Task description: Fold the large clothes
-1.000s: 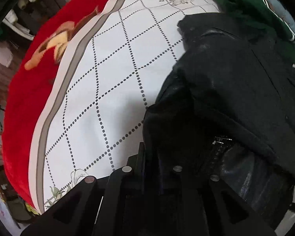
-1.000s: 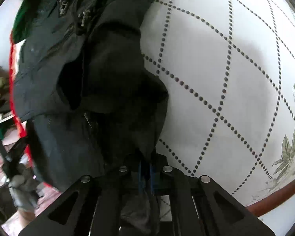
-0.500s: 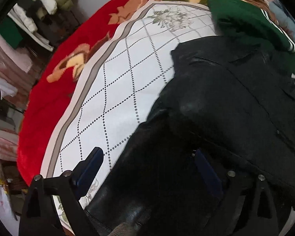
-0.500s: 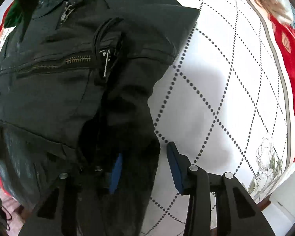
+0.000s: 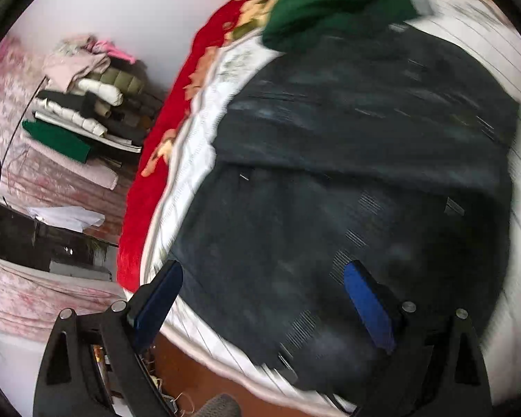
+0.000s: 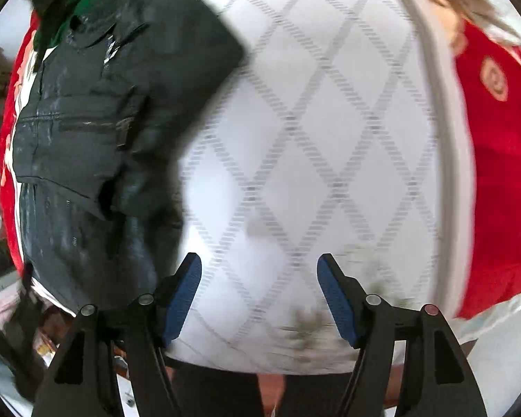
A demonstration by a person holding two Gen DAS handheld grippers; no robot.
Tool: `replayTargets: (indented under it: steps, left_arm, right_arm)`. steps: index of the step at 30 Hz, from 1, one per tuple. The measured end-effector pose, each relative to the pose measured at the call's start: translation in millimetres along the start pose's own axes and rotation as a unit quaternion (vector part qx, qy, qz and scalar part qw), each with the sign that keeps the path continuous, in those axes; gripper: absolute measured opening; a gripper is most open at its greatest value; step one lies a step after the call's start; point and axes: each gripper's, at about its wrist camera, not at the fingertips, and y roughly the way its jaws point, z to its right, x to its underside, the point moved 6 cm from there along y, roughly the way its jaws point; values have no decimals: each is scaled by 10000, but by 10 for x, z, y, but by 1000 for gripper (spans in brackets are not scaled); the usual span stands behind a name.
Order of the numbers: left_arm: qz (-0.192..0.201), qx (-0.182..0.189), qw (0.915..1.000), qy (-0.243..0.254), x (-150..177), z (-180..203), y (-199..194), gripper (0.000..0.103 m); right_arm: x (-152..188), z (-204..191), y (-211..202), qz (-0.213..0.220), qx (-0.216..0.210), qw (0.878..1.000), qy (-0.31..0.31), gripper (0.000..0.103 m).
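A black jacket [image 5: 347, 160] lies folded on the white diamond-pattern bed cover [image 5: 198, 146]. It also shows at the left of the right wrist view [image 6: 97, 114]. My left gripper [image 5: 262, 299] is open and empty, raised above the jacket's near part. My right gripper [image 6: 258, 292] is open and empty, over the bare white cover [image 6: 312, 139] to the right of the jacket. Both views are motion-blurred.
A green garment [image 5: 330, 3] lies at the far end of the jacket. A red floral blanket [image 5: 177, 111] borders the cover, also at the right [image 6: 496, 160]. A stack of folded clothes [image 5: 93, 93] sits beyond the bed's left side.
Both grippers let go of the jacket, opened wide and pulled back and up. The jacket now lies flat on the cover. The right gripper swung right over bare cover.
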Motion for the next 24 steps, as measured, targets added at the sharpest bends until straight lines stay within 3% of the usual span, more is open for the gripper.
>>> replayTargets:
  steps: [6, 11, 16, 18, 21, 24]
  left_arm:
    - [-110, -217, 9953, 938, 532, 1030, -342, 95]
    - [-143, -659, 9864, 1498, 650, 1418, -39, 96]
    - [-238, -551, 9919, 1120, 509, 1288, 222, 103]
    - [-209, -504, 9936, 985, 445, 1185, 253, 103]
    - [-196, -552, 9952, 787, 385, 1083, 232, 102]
    - [-238, -402, 9977, 491, 310, 916, 315, 96]
  right_arm:
    - [-66, 722, -67, 59, 195, 9998, 81, 71]
    - [-79, 1129, 36, -131, 163, 9992, 353, 71]
    - [-206, 1222, 109, -192, 110, 9994, 258, 71]
    - [-261, 1013, 191, -153, 6, 9997, 185, 71]
    - [-416, 731, 245, 3, -412, 9991, 113, 71]
    - [-632, 429, 256, 209, -1114, 9935, 65, 71]
